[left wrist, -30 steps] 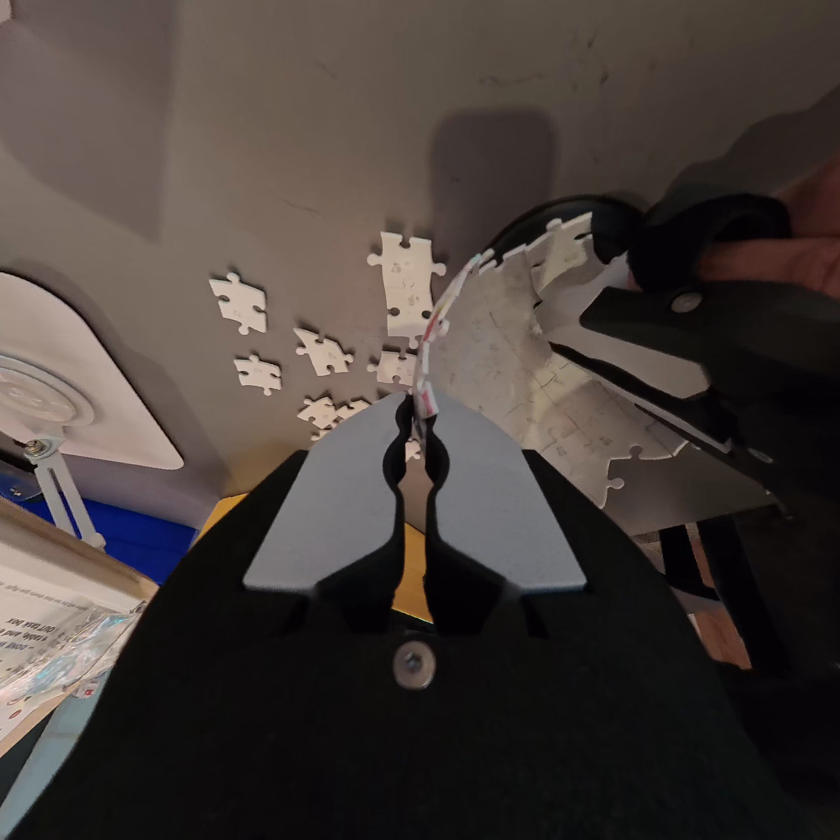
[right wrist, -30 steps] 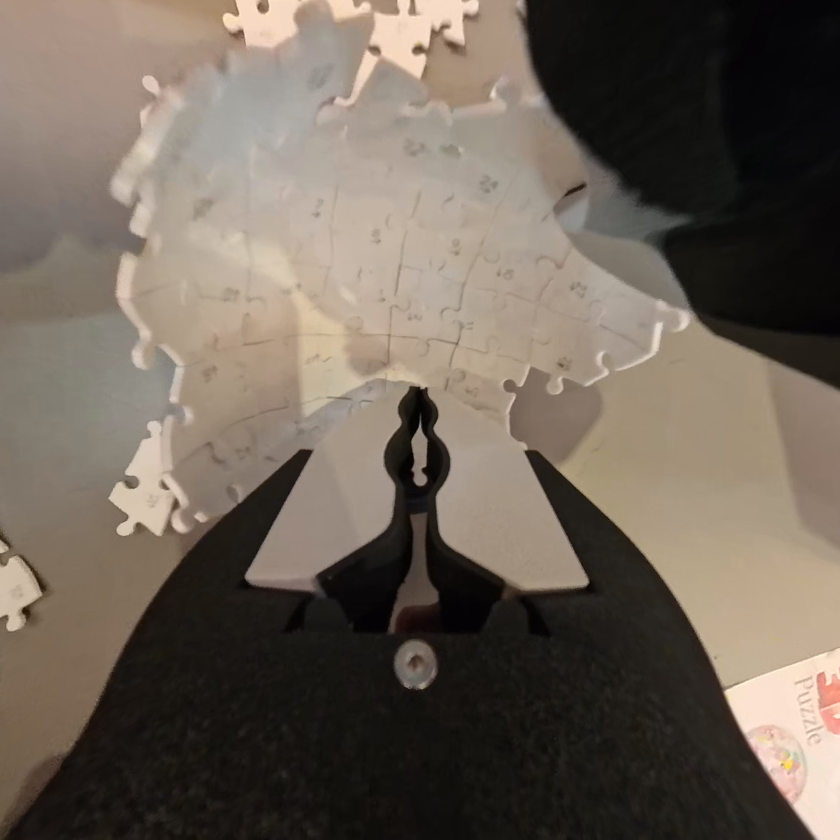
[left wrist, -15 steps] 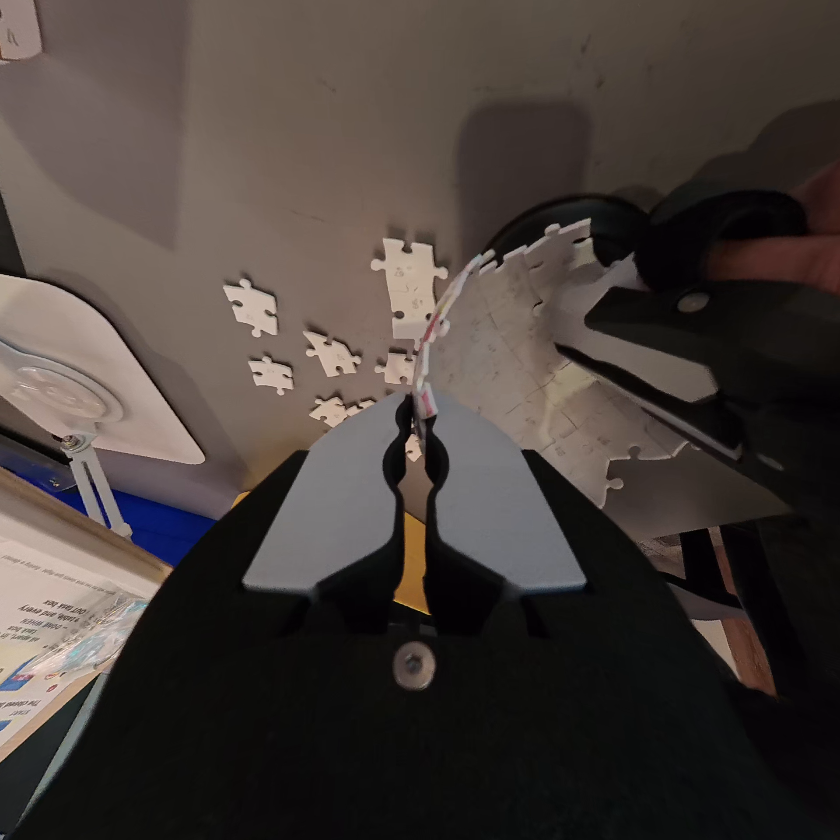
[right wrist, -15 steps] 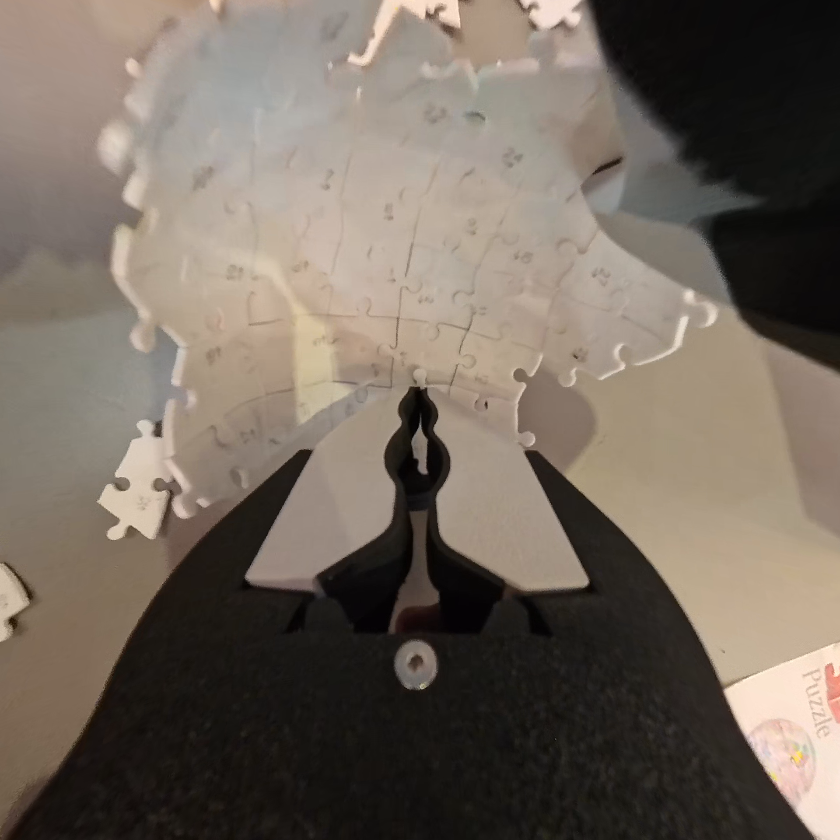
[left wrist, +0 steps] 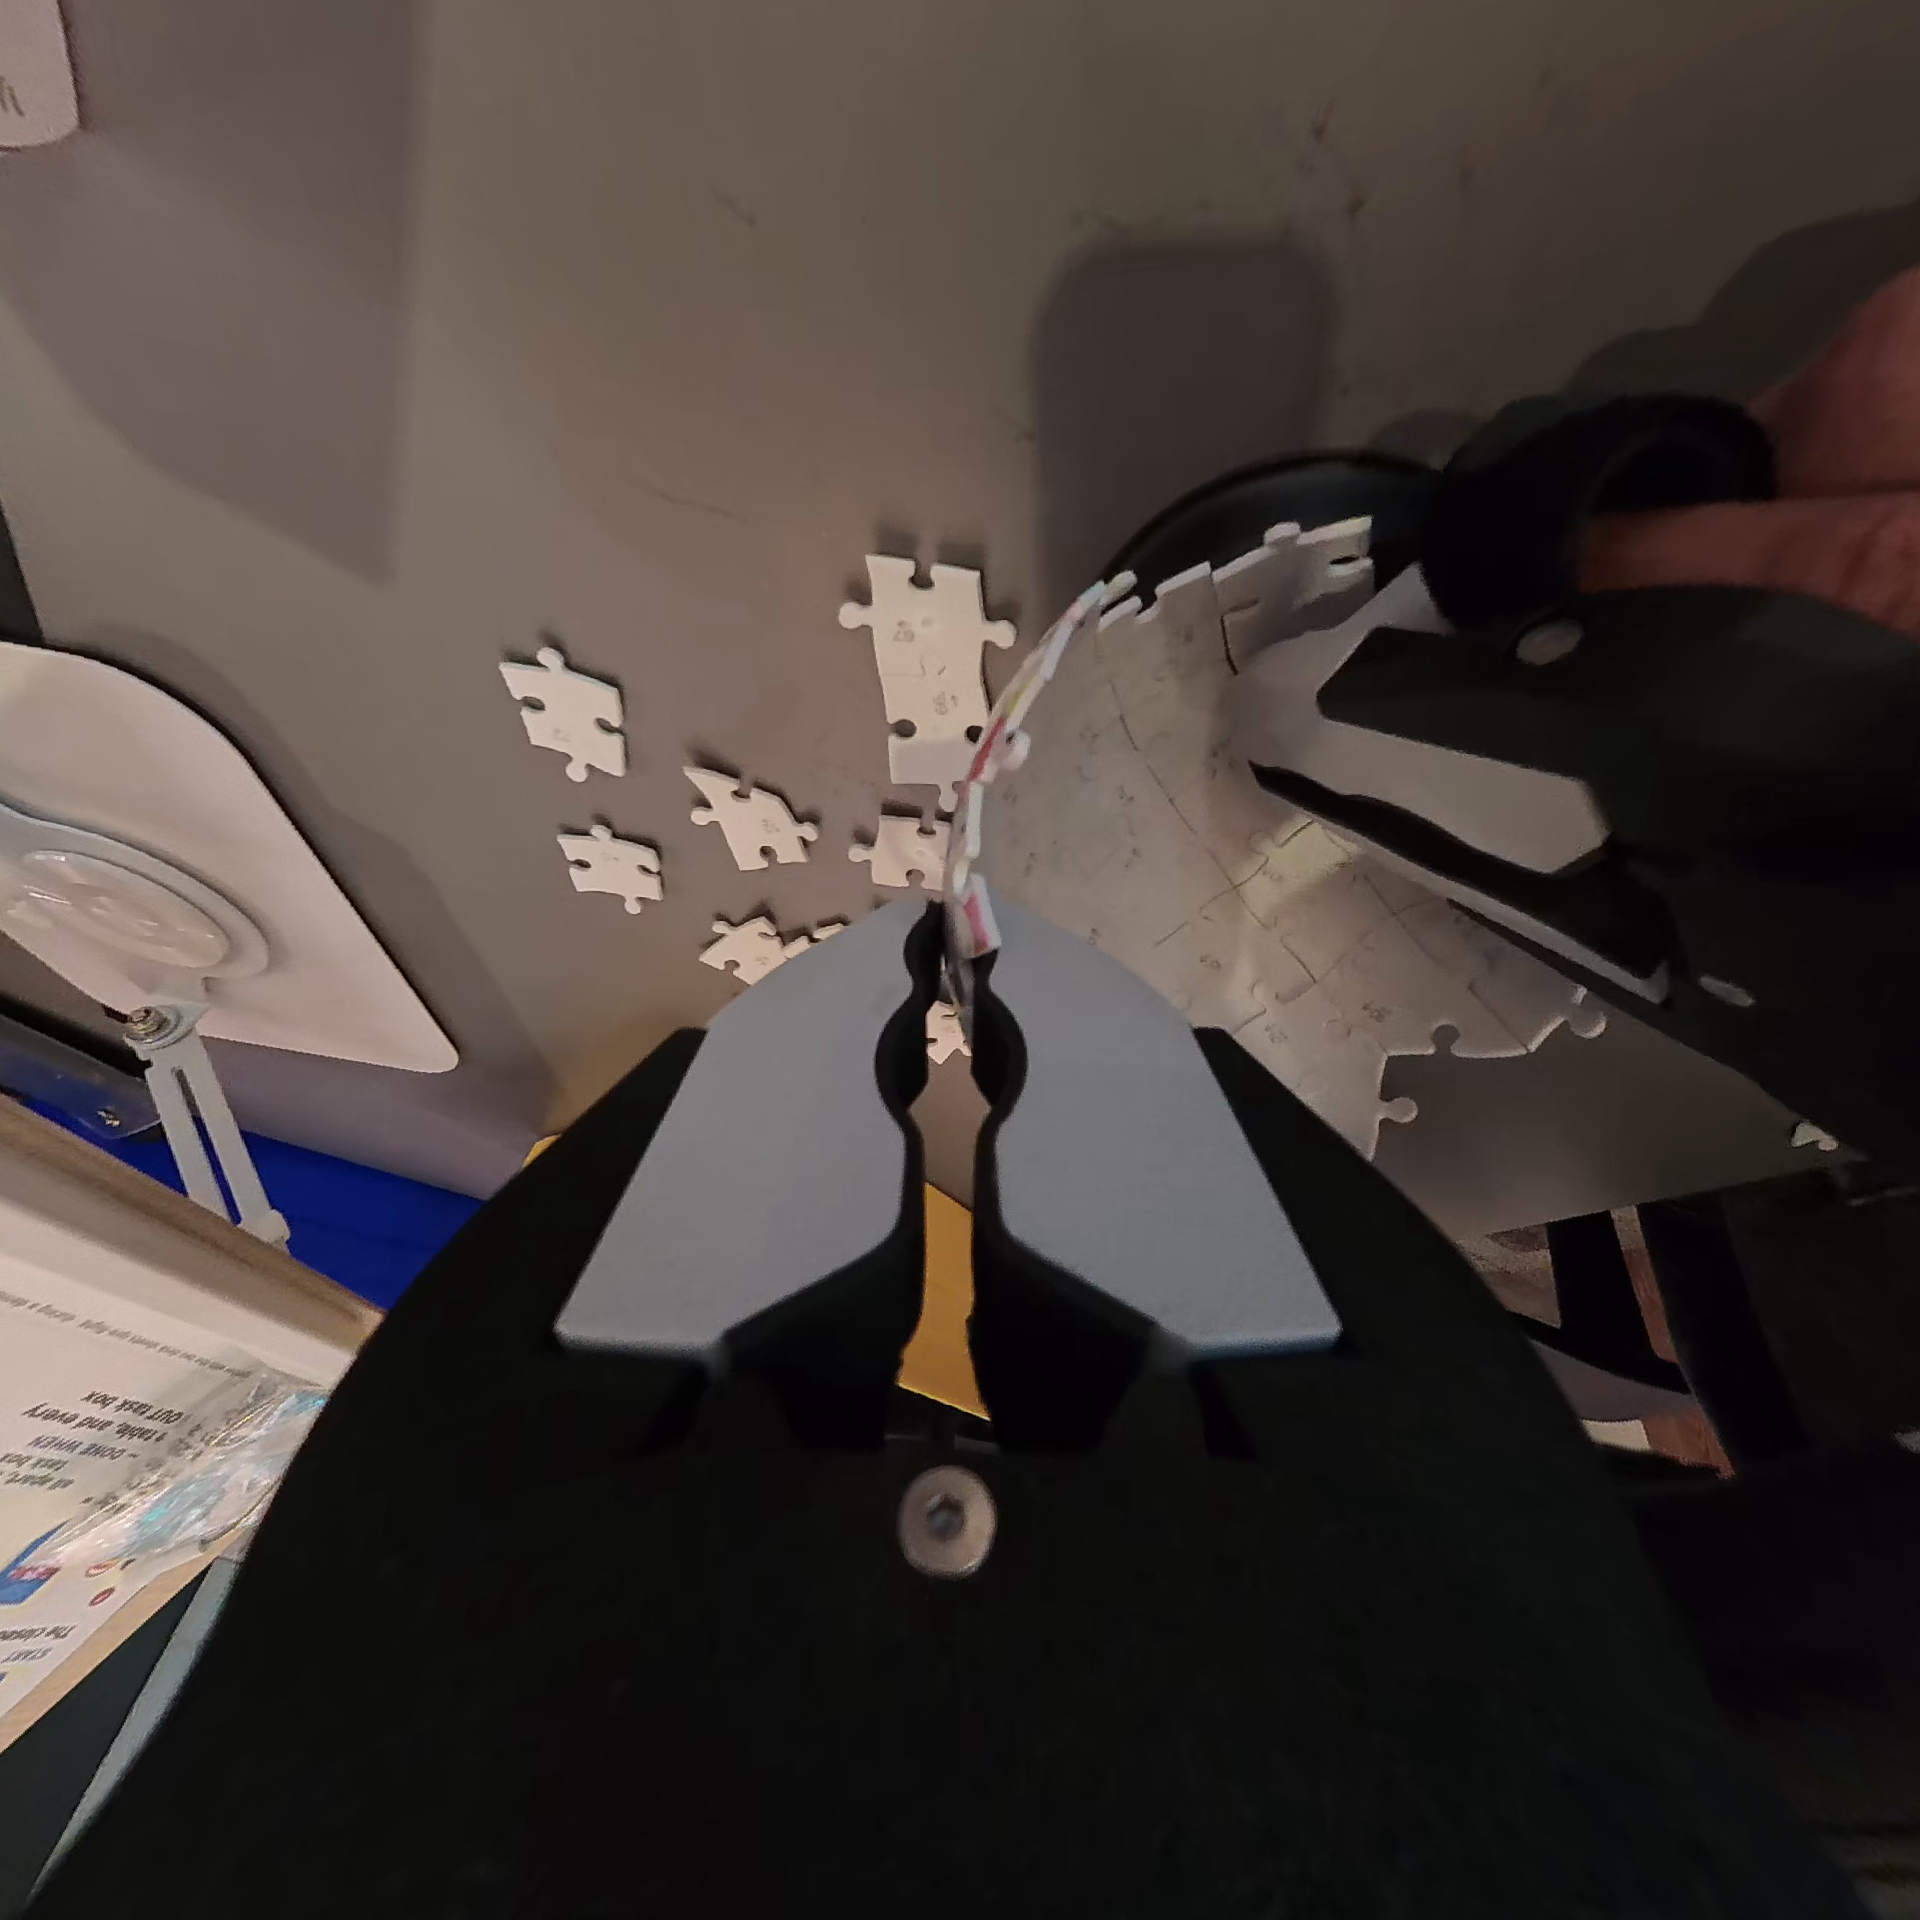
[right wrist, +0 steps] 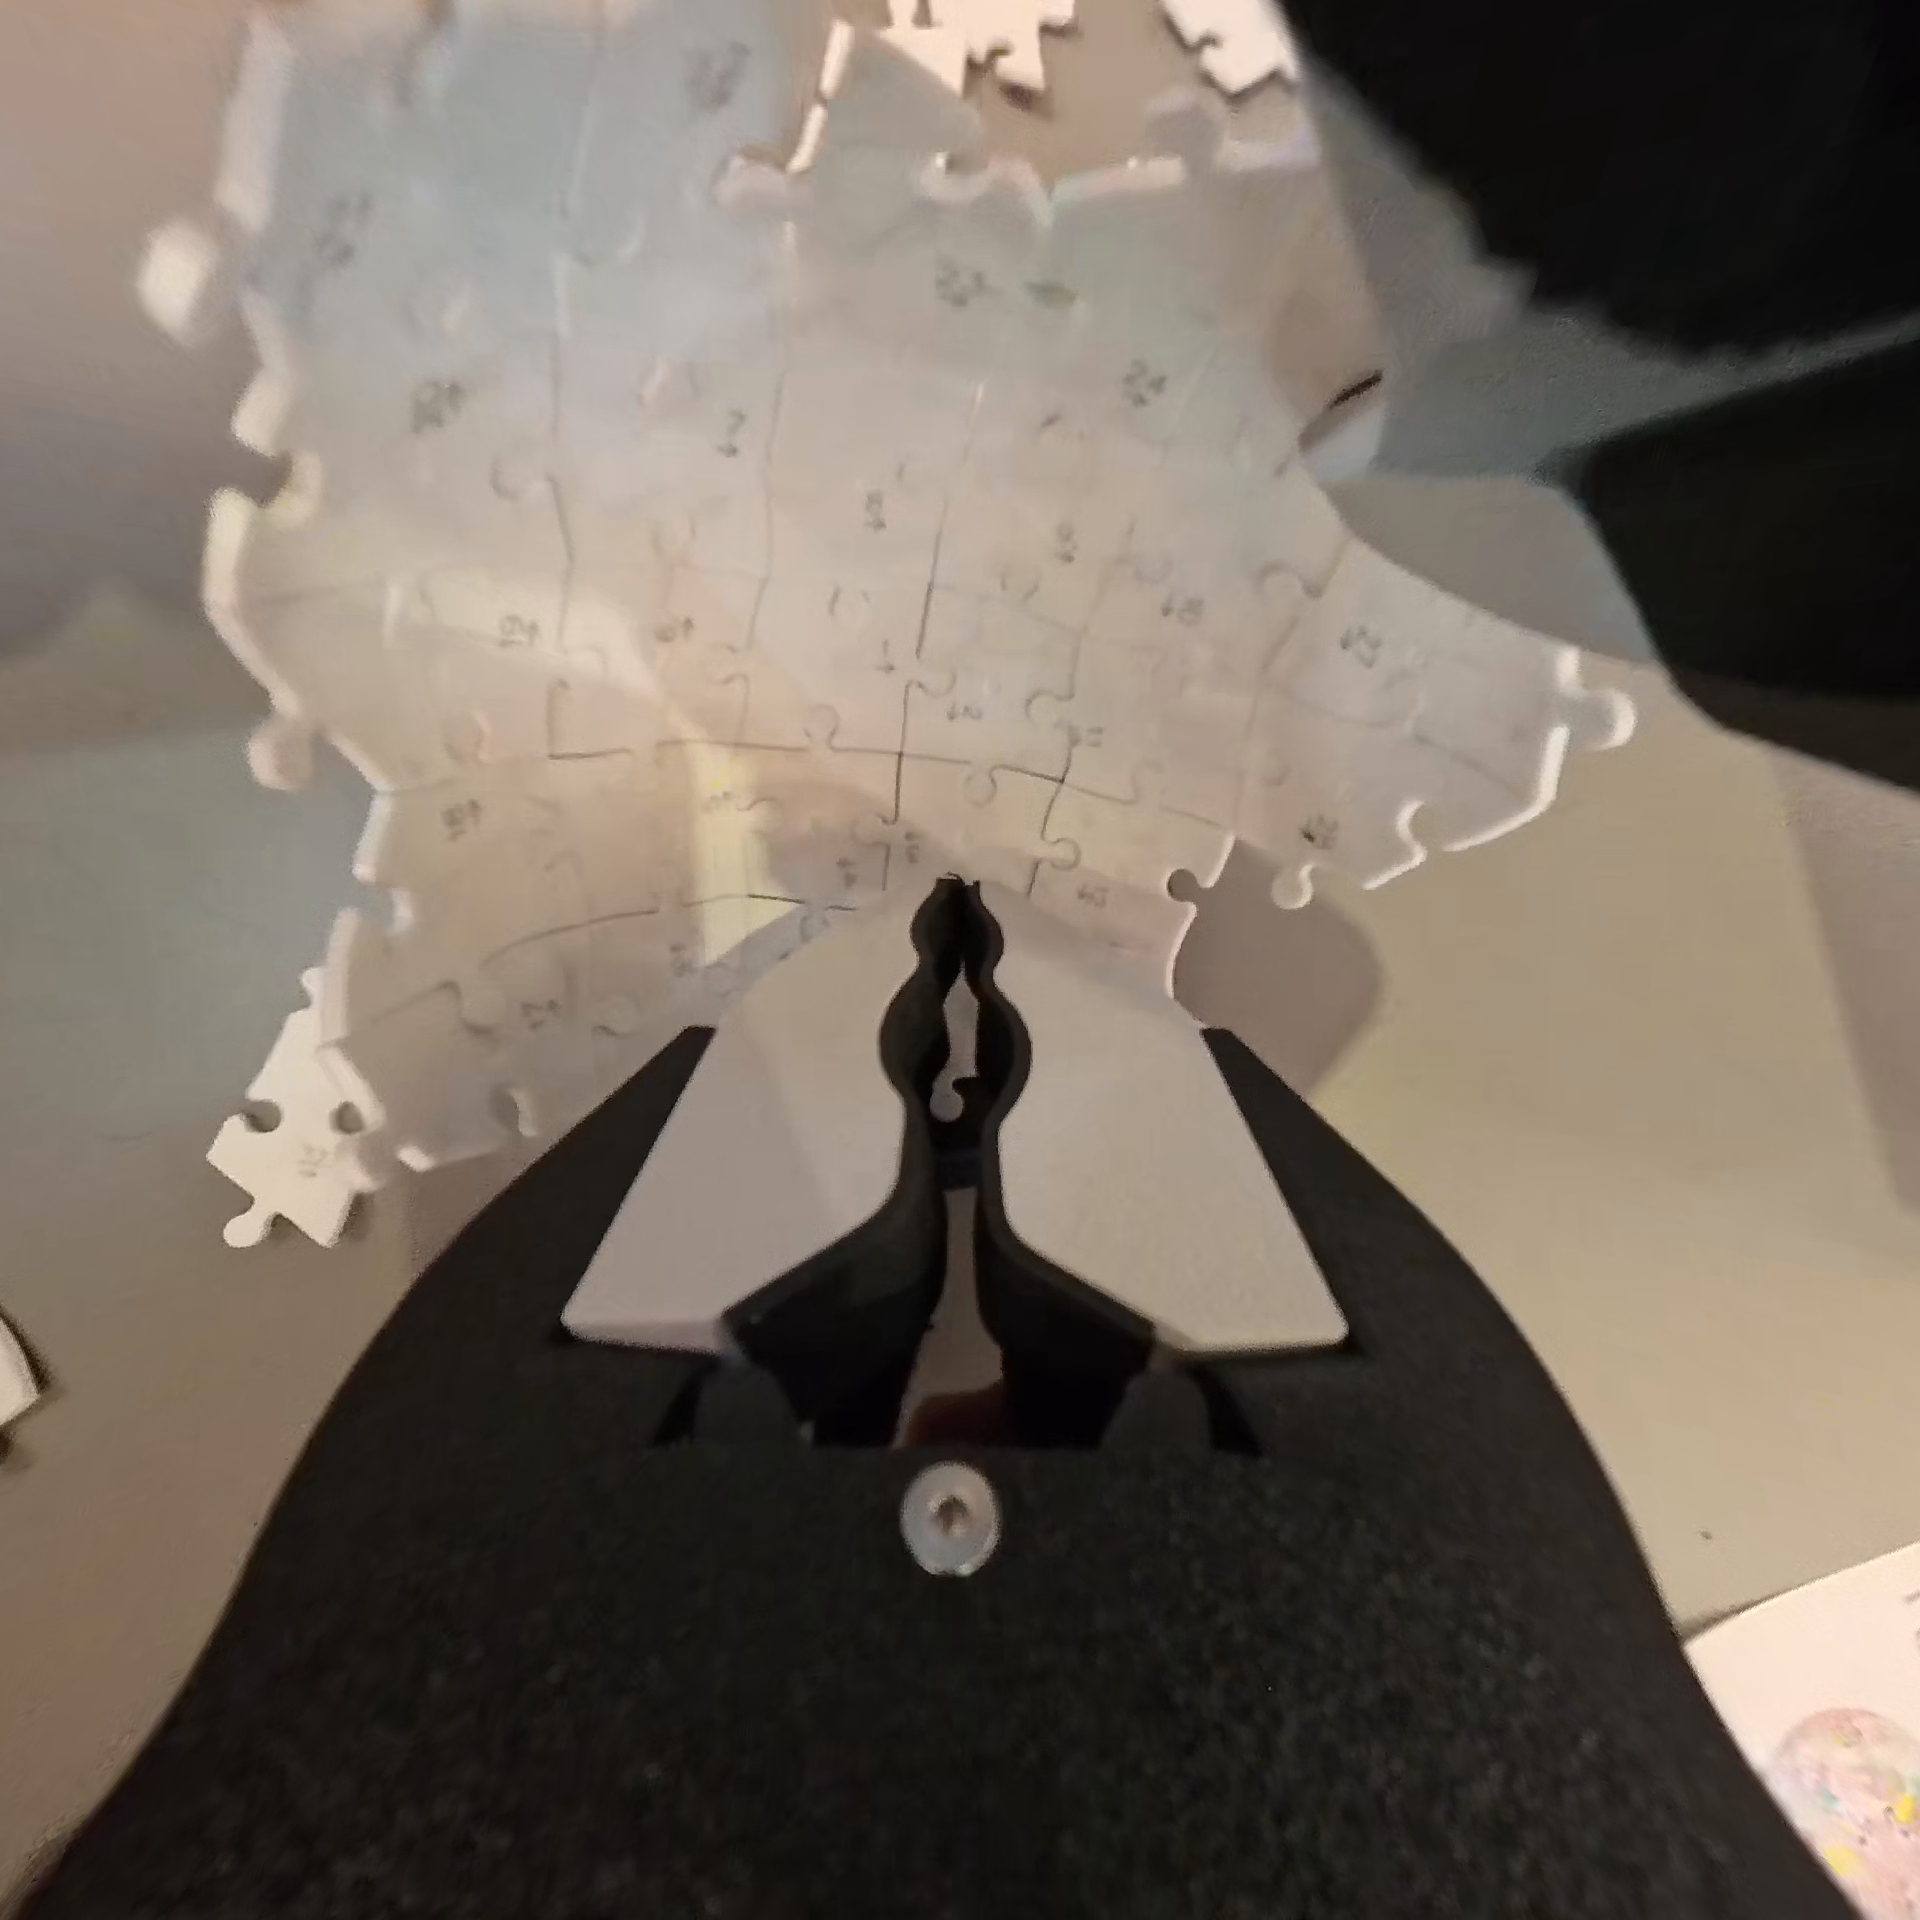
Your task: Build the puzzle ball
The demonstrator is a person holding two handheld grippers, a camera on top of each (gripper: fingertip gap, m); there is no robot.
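The partly built puzzle ball (right wrist: 883, 582) is a curved white shell of joined pieces, held up between both grippers with its numbered inner face toward the right wrist view. My right gripper (right wrist: 958, 891) is shut on the shell's lower edge. My left gripper (left wrist: 961, 935) is shut on the shell's (left wrist: 1164, 831) thin side rim, where a coloured outer face shows. The right gripper (left wrist: 1288, 779) reaches in from the right in the left wrist view. The left gripper's black body (right wrist: 1662, 260) fills the upper right of the right wrist view. Several loose white pieces (left wrist: 930, 665) lie on the grey table (left wrist: 727, 364).
A white lamp base (left wrist: 156, 862) and a blue object (left wrist: 343, 1216) sit at the left, with a printed sheet (left wrist: 104, 1455) below them. A printed puzzle leaflet (right wrist: 1829, 1714) lies at the lower right. A person's hand (left wrist: 1849, 499) holds the right gripper. A piece (right wrist: 301, 1153) lies by the shell's lower left edge. The tips of one gripper are about 9 centimeters away from the tips of the other.
The shell has come closer and higher in the right wrist view. The left wrist view has shifted slightly over the table. Both grippers stay shut on the shell.
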